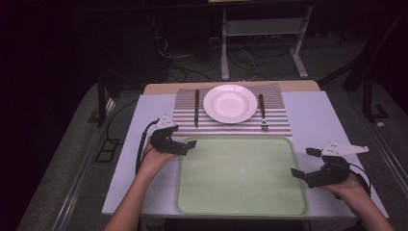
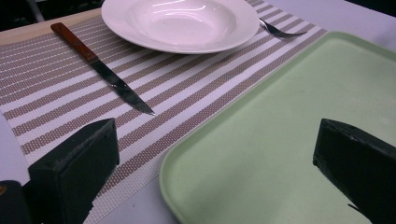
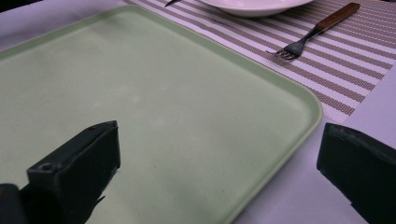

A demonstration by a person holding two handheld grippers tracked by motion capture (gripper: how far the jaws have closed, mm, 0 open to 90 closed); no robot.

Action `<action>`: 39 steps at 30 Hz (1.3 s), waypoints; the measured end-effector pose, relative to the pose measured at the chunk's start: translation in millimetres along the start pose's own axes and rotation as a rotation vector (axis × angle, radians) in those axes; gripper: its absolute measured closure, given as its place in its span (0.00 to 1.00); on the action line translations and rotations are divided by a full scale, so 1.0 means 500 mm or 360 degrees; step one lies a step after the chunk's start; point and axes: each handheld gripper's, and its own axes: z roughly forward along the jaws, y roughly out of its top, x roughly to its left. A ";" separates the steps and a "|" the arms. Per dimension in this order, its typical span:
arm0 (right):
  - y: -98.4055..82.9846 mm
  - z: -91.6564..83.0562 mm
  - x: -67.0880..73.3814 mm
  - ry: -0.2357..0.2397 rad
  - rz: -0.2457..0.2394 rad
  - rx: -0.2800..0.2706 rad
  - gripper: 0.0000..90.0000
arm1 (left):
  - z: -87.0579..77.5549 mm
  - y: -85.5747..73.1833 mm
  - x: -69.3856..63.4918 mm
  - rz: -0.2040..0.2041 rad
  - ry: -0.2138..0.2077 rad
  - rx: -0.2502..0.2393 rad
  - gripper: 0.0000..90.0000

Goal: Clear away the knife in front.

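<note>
Three pieces, knife [image 1: 196, 108], plate [image 1: 230, 103] and fork [image 1: 262, 112], lie untouched on the striped mat [image 1: 279, 126] at the desk's 12 o'clock. Our left tongs [image 1: 184, 144] and right tongs [image 1: 305, 162] gape, holding nothing, flanking the bare green tray [image 1: 240, 204]; nothing looks begun.

The right gripper [image 3: 217, 177] hangs over the near right corner of the pale green tray [image 3: 196, 107], jaws spread wide, nothing between them; past the tray's far edge a wooden-handled fork [image 3: 314, 33] lies on the striped placemat [image 3: 355, 70]; a white plate [image 3: 257, 7] sits at the mat's far edge.
</note>
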 end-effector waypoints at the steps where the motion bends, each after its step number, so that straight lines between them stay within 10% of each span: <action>1: 0.000 0.000 0.000 -0.0001 -0.0001 0.0000 0.00 | 0.001 0.001 0.000 -0.0002 0.0002 -0.0001 0.00; 39: -0.001 0.001 0.000 0.0005 0.0003 0.0003 0.00 | 0.058 0.039 0.037 -0.0008 0.0044 -0.0018 0.01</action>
